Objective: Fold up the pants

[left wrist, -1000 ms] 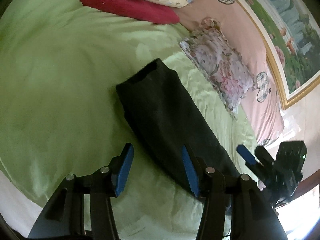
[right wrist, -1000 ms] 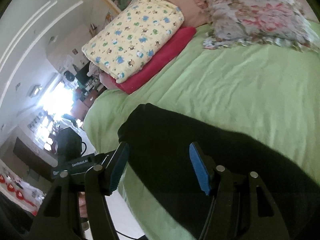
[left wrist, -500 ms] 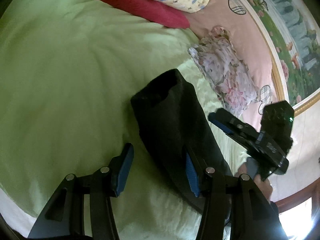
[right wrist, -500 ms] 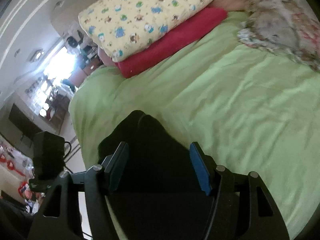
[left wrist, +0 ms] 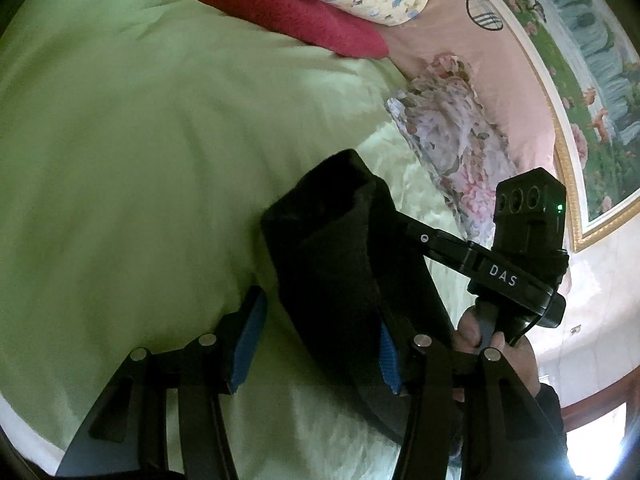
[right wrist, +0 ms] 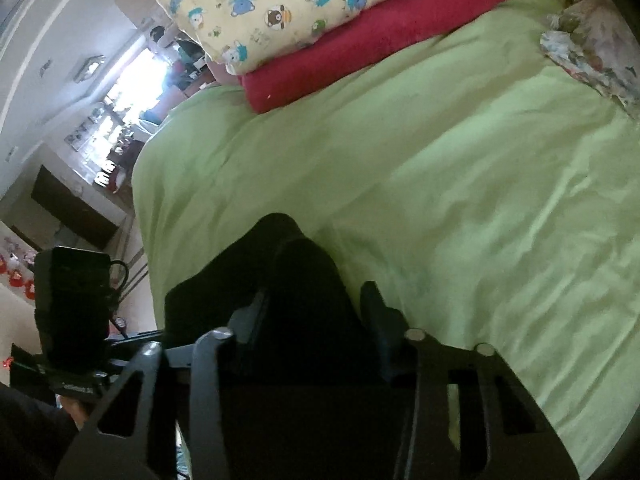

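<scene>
Black pants (left wrist: 340, 264), folded into a long strip, lie on the green bedsheet (left wrist: 140, 160). In the right wrist view my right gripper (right wrist: 314, 308) has its jaws closing on the pants' end (right wrist: 296, 280), and a bunched ridge of fabric fills the gap between the fingers. The left wrist view shows that end raised and creased, with the right gripper's camera block (left wrist: 528, 216) beside it and a hand below. My left gripper (left wrist: 318, 350) stands open lower down the strip. The pants' edge lies against its right pad (left wrist: 388, 360), and bare sheet lies by its left pad (left wrist: 250, 340).
A yellow cartoon-print pillow (right wrist: 304, 4) rests on a red folded blanket (right wrist: 372, 36) at the bed's head. A floral pillow (left wrist: 452, 148) lies to the right on a pink sheet. A gold-framed painting (left wrist: 592, 80) hangs behind. The bed's edge (right wrist: 144, 200) drops off to the room.
My right gripper has swung in over the pants' end and its jaws have narrowed on the fabric, which now stands up bunched. My left gripper has barely shifted.
</scene>
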A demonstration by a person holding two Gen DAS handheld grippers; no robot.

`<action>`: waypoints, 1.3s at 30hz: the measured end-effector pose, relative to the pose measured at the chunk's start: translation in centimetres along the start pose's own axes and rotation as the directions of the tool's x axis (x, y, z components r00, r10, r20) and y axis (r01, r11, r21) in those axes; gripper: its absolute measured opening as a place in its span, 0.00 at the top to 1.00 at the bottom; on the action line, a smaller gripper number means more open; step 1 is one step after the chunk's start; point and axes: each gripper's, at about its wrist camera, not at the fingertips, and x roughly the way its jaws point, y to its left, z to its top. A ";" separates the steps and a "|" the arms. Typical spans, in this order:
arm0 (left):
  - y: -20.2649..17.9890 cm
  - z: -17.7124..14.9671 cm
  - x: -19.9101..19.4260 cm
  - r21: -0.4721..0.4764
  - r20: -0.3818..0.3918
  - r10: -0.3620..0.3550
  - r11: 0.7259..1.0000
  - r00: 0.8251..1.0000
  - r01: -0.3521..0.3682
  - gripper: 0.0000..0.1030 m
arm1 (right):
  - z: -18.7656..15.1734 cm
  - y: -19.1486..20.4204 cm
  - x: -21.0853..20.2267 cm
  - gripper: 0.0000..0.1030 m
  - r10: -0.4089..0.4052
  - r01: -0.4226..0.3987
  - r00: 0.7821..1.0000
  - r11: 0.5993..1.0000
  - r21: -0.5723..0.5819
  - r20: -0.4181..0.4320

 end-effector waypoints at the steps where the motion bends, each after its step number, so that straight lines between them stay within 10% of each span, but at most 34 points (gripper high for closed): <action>1: -0.1 0.1 0.1 0.002 0.004 0.003 1.000 1.000 -0.003 0.49 | 0.1 -0.2 0.0 0.68 -0.001 0.001 1.000 1.000 0.004 0.000; 11: -1.5 0.8 1.0 0.083 0.026 0.040 0.996 0.999 -0.042 0.79 | 0.3 -1.6 -0.8 0.76 0.005 -0.007 1.000 0.996 0.089 0.028; 29: -10.7 -0.2 -4.1 0.252 0.079 -0.060 0.967 0.995 0.038 0.81 | -1.1 0.4 -10.4 0.77 0.027 -0.040 0.976 0.998 0.058 0.216; 39: -17.4 -4.1 -6.4 0.392 0.040 -0.139 0.913 0.990 0.112 0.81 | -4.7 1.0 -17.0 0.78 0.021 -0.068 0.925 0.992 0.111 0.379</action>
